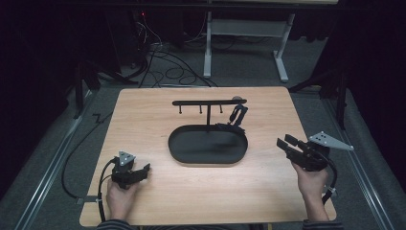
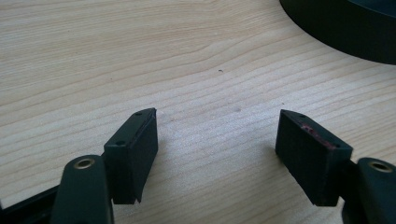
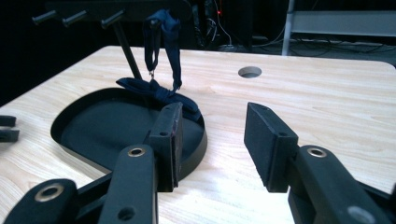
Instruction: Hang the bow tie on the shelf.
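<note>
Judging from how things are lying, I am reading this as either the start or the finish of hanging work: a dark blue strap (image 3: 161, 44) is draped from the right end of the hook rack (image 1: 209, 102), its lower part trailing down and bunching on the rim of the black oval tray (image 1: 191, 158) under the rack. The three other pegs are showing bare, and I cannot tell whether the strap is properly seated on its peg or about to be lifted off. Neither hand is carrying anything. My left gripper (image 1: 143, 168) is resting low over the bench (image 1: 153, 103) at its near left corner, well apart from the tray, with its jaws spread wide over bare wood. My right gripper (image 1: 283, 143) is being held above the right edge of the bench, angled inward toward the tray and strap, its jaws also spread and empty. The right hand seems better placed to be reaching for the strap.
</note>
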A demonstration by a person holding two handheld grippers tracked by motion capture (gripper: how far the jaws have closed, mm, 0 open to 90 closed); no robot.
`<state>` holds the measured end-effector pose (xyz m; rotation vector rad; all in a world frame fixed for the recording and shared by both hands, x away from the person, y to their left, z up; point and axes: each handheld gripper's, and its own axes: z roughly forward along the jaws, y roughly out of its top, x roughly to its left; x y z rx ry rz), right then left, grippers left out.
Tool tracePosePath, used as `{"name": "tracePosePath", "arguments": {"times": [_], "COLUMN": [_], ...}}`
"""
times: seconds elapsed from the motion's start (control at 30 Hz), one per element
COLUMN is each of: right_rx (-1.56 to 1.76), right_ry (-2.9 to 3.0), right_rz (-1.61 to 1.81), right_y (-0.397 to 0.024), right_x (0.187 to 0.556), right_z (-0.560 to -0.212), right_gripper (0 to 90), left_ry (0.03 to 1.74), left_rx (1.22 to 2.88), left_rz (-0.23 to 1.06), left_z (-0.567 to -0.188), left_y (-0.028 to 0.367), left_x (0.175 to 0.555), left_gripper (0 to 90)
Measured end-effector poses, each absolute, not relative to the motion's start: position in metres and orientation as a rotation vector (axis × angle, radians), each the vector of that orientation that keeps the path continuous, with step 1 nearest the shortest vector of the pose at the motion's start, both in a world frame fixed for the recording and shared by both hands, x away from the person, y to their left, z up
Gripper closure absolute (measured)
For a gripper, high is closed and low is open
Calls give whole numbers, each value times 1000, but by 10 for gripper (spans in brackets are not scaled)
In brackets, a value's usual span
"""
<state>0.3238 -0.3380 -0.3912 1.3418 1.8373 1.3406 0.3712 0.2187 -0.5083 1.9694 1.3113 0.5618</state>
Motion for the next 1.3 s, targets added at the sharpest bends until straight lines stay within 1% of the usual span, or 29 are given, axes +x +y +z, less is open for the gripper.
{"name": "tracePosePath", "arguments": {"times": [0.63,1.3], "right_rx": [1374,1406], "right_ry": [1884,1950], "right_rz": [1333,1282], "right_y": [-324,-309], "right_x": [320,328], "right_z": [-417,-448], "right_gripper": [589,590], "left_ry": [1313,1311], "left_rx": [1970,1969], "left_rz": [560,561], "left_z": [-508,-508], "left_y": [219,219], "left_x": [371,371], "left_gripper": [302,302]}}
